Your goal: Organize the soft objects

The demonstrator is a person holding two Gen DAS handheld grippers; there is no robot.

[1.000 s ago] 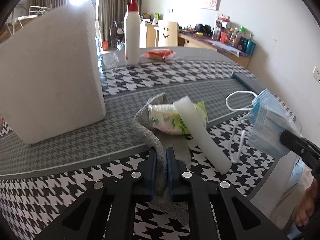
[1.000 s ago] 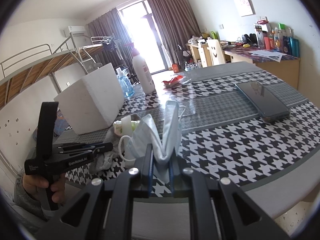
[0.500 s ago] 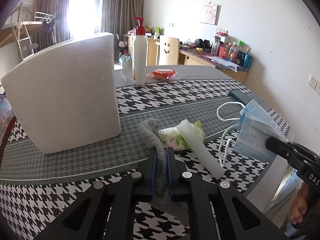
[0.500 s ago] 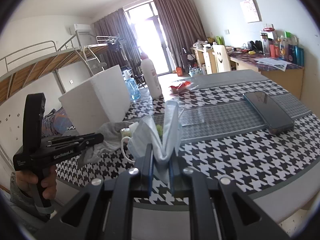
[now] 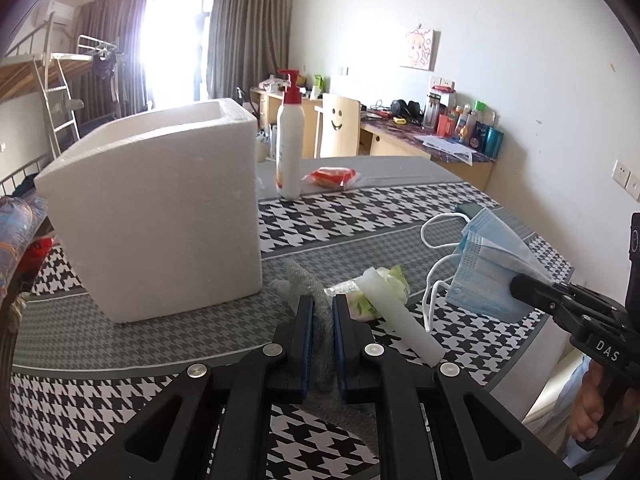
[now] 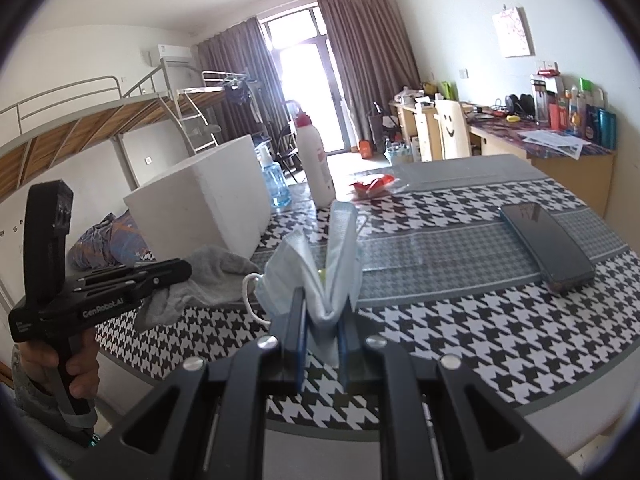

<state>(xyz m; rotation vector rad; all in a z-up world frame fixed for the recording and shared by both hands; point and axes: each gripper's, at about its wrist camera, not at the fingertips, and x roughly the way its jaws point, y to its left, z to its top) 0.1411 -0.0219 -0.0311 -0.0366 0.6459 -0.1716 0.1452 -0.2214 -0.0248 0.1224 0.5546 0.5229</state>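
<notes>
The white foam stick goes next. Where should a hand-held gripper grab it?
Grip the foam stick across its bare near half, coming from above. It lies flat, its far end on the tissue pack; the near half is clear of other things.

The white foam box hides the table behind it, and its inside cannot be seen. The gray cloth is mostly hidden between the left gripper fingers. A white foam stick covers part of the wet wipes pack. At 4 o'clock, the hand is cut off by the edge. The small things on the far desk at 2 o'clock are too tiny to name.
</notes>
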